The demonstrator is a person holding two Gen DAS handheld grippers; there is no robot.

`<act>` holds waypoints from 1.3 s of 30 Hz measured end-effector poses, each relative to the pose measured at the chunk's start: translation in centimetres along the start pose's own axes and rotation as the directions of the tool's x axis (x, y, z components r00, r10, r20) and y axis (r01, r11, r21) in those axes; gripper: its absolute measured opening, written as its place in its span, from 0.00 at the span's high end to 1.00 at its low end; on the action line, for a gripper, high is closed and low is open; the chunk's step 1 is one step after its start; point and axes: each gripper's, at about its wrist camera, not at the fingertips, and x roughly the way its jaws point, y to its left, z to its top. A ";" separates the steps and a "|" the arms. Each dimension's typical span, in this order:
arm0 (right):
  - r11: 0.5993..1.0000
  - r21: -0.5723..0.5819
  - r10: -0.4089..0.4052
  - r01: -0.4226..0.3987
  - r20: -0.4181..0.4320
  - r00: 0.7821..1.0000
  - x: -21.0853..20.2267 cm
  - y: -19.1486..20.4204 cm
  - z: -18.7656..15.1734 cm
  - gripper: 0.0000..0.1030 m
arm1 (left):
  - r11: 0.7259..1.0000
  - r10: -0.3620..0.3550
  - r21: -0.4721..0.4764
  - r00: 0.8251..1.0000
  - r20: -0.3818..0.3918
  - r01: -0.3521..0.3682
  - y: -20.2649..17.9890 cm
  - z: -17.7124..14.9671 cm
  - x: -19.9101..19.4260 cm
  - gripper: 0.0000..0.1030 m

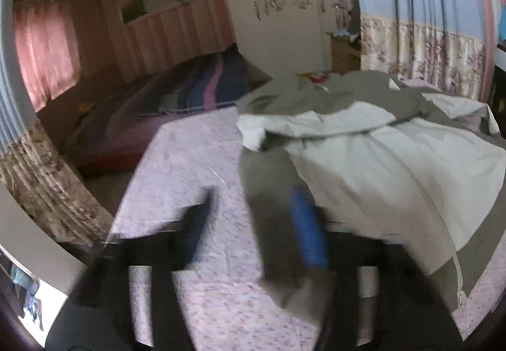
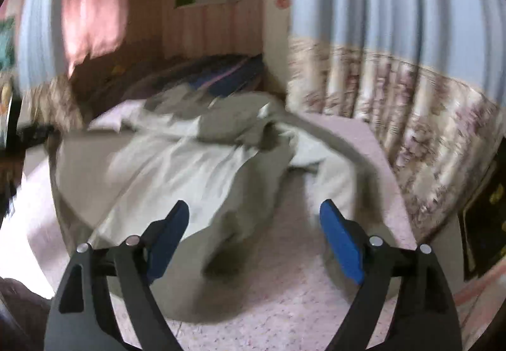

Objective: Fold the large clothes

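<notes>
The surface, covered with a pink flowered cloth, is filling the lower half of both views. The large garment, grey-green outside and pale inside, is lying crumpled on it. In the left wrist view it is spreading from 12 o'clock to 4 o'clock, and in the right wrist view it is lying from the centre toward 10 o'clock. It is not yet looking folded; the lining is showing and layers are bunching over each other.

The right gripper is hovering above the garment's near end with its jaws released and nothing pressed between them. The left gripper is blurred, but its jaws are also standing apart. A grey flap is lying between them and is covering part of the blue pad at 5 o'clock.

Several risks are appearing here, in my judgement. This flap may be catching on the pad, so lifting could be dragging the garment and undoing the layout. Closing on bunched layers could be taking lining and shell together, giving a crooked fold. The hem at 4 o'clock is lying near the surface's edge, so a strong pull could be sliding it off.
</notes>
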 end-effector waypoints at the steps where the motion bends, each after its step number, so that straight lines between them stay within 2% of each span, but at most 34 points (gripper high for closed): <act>1: 0.999 0.036 0.002 -0.003 0.020 1.000 -0.1 -0.6 1.1 0.17 | 1.000 0.017 -0.015 1.000 0.022 -0.017 0.7 0.9 -0.6 0.09; 3: 0.998 0.055 0.012 -0.014 0.028 1.000 0.9 -0.7 2.9 0.17 | 0.999 0.021 -0.037 0.998 0.061 -0.019 1.5 2.5 -1.0 0.03; 6: 0.998 0.041 0.049 -0.049 0.001 0.999 5.3 0.2 6.1 0.17 | 1.000 -0.001 -0.026 0.999 0.049 0.002 2.0 5.0 0.7 0.03; 9: 0.994 0.036 0.104 -0.102 -0.071 0.992 11.8 1.1 8.5 0.17 | 1.000 -0.022 -0.015 1.000 0.007 0.022 2.5 8.2 5.5 0.03; 13: 0.996 0.009 0.086 -0.086 -0.205 0.975 21.6 1.6 9.9 0.17 | 1.000 -0.019 -0.026 0.997 -0.073 0.017 3.7 10.4 12.8 0.03; 17: 0.998 0.022 0.068 -0.064 -0.280 0.958 28.5 1.2 9.7 0.17 | 0.997 -0.044 -0.073 0.989 -0.141 0.034 4.6 11.1 19.7 0.03; 20: 0.999 0.030 0.041 -0.033 -0.301 0.953 31.6 1.1 9.8 0.17 | 0.999 -0.036 -0.038 0.986 -0.166 0.030 3.8 11.7 23.8 0.03; 22: 0.999 0.043 0.045 -0.032 -0.333 0.942 34.0 1.2 9.7 0.17 | 1.000 -0.015 -0.009 0.982 -0.189 0.014 3.0 12.1 26.5 0.03; 24: 0.997 0.048 0.078 -0.065 -0.352 0.933 35.3 1.6 9.6 0.26 | 1.000 -0.014 0.006 0.971 -0.238 0.016 2.3 12.1 29.1 0.03; 25: 0.998 0.014 0.056 -0.055 -0.364 0.930 36.0 2.2 9.5 0.49 | 1.000 -0.013 0.009 0.963 -0.268 0.016 1.8 11.8 30.5 0.03; 26: 0.998 -0.009 0.052 -0.059 -0.364 0.930 36.4 2.6 9.6 0.65 | 1.000 -0.025 0.009 0.958 -0.285 0.029 1.5 11.5 31.5 0.03; 27: 0.997 -0.032 0.051 -0.067 -0.359 0.932 36.7 3.0 9.7 0.72 | 0.998 -0.047 0.021 0.947 -0.318 0.056 0.8 11.0 32.8 0.06; 28: 0.996 -0.055 0.042 -0.065 -0.356 0.934 37.0 3.3 10.0 0.95 | 0.997 -0.059 0.028 0.940 -0.337 0.073 0.2 10.5 33.6 0.40; 29: 0.995 -0.070 0.039 -0.068 -0.349 0.936 37.0 3.6 10.4 0.94 | 0.996 -0.061 0.034 0.933 -0.355 0.078 0.0 10.1 34.4 0.67; 30: 0.994 -0.084 0.034 -0.065 -0.324 0.945 36.8 3.8 11.1 0.95 | 0.997 -0.054 0.032 0.938 -0.341 0.069 -0.2 9.9 34.7 0.70; 31: 0.993 -0.108 0.021 -0.055 -0.296 0.955 36.3 4.1 11.9 0.95 | 0.998 -0.043 0.036 0.945 -0.325 0.057 -0.2 10.1 34.5 0.83; 32: 0.989 -0.144 0.001 -0.039 -0.252 0.968 35.6 4.6 13.1 0.95 | 0.998 -0.034 0.034 0.951 -0.307 0.047 0.0 10.5 34.2 0.90; 34: 0.986 -0.162 -0.003 -0.026 -0.178 0.984 34.1 4.9 15.4 0.95 | 1.000 -0.017 0.007 0.971 -0.240 0.019 1.0 12.2 32.6 0.91; 36: 0.984 -0.181 -0.024 0.005 -0.107 0.994 32.8 5.3 17.0 0.95 | 0.999 0.038 -0.005 0.988 -0.152 -0.039 1.8 14.1 30.5 0.92; 38: 0.978 -0.203 -0.057 0.050 -0.027 0.998 31.6 5.7 18.5 0.95 | 0.995 0.093 -0.030 0.994 -0.057 -0.095 2.6 15.8 28.3 0.92; 39: 0.977 -0.203 -0.067 0.064 -0.010 0.998 31.6 5.8 18.8 0.95 | 0.990 0.136 -0.034 0.991 -0.018 -0.137 2.8 16.3 27.6 0.91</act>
